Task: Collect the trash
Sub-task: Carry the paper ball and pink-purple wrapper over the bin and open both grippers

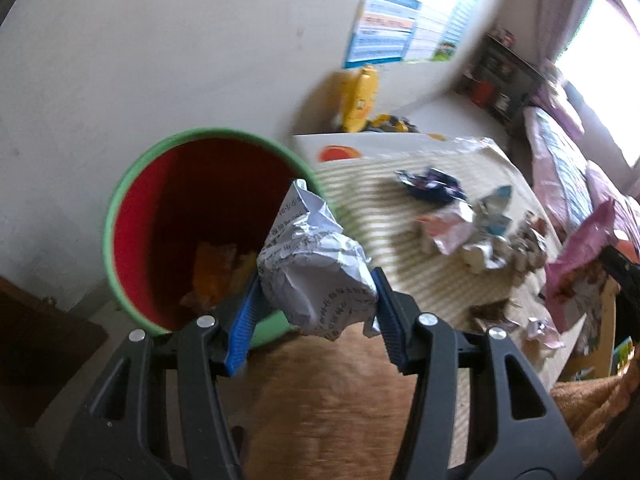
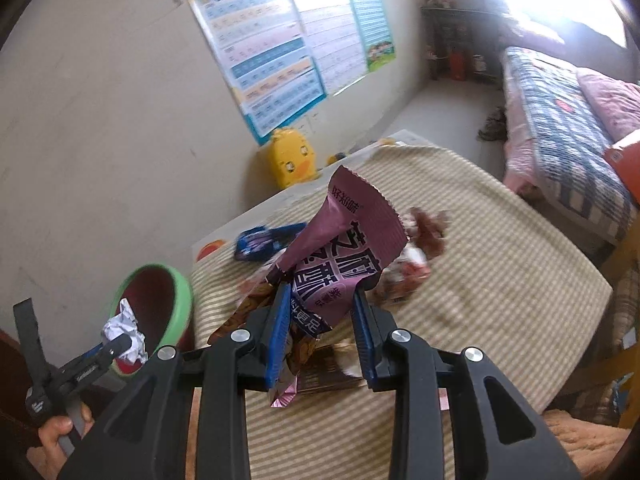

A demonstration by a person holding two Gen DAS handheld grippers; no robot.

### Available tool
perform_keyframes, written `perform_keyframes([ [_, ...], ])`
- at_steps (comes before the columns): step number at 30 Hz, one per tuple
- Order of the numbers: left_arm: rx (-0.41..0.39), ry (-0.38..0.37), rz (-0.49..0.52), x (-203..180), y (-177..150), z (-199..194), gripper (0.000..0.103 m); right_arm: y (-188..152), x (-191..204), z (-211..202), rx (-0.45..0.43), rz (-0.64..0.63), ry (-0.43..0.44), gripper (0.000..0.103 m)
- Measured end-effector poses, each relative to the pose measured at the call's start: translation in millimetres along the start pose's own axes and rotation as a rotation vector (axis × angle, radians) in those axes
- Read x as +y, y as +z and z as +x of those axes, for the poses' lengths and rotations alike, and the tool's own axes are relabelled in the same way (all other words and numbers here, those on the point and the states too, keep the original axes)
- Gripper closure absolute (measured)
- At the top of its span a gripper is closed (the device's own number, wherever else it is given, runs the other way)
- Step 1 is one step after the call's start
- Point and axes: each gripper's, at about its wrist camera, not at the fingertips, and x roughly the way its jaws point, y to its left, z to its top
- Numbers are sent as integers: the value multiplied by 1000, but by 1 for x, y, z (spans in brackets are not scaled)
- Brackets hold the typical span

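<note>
My left gripper [image 1: 316, 280] is shut on a crumpled ball of printed paper [image 1: 316, 256], held at the near rim of a green bin with a red inside [image 1: 120, 200] that has orange wrappers at its bottom. In the right wrist view the same ball [image 2: 124, 330] hangs over the bin [image 2: 185, 300], with the left gripper [image 2: 120, 346] in a hand. My right gripper [image 2: 322, 290] is shut on a purple snack bag [image 2: 348, 236] lifted above the striped tablecloth [image 2: 480, 280]. Loose trash lies on the cloth: a dark blue wrapper [image 1: 430, 184] and crumpled pink-white paper [image 1: 452, 228].
A yellow duck toy [image 2: 292, 160] stands against the wall behind the table, under a wall poster [image 2: 280, 48]. A bed with a checked blanket [image 2: 560, 128] is at the right. An orange fuzzy cloth [image 1: 340, 392] lies below the left gripper.
</note>
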Motion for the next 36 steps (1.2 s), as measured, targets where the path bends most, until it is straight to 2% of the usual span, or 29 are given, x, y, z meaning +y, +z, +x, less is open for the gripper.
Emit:
perform_keyframes([
  [8, -27, 59, -73, 42, 5, -2, 52, -2, 60, 17, 37, -90, 83, 74],
  [19, -33, 96, -163, 90, 10, 3, 52, 4, 156, 60, 87, -174, 234, 73],
  [25, -33, 110, -183, 101, 14, 9, 52, 4, 207, 76, 57, -296, 218, 72],
  [36, -21, 118, -198, 106, 16, 19, 52, -5, 255, 93, -3, -474, 175, 72],
])
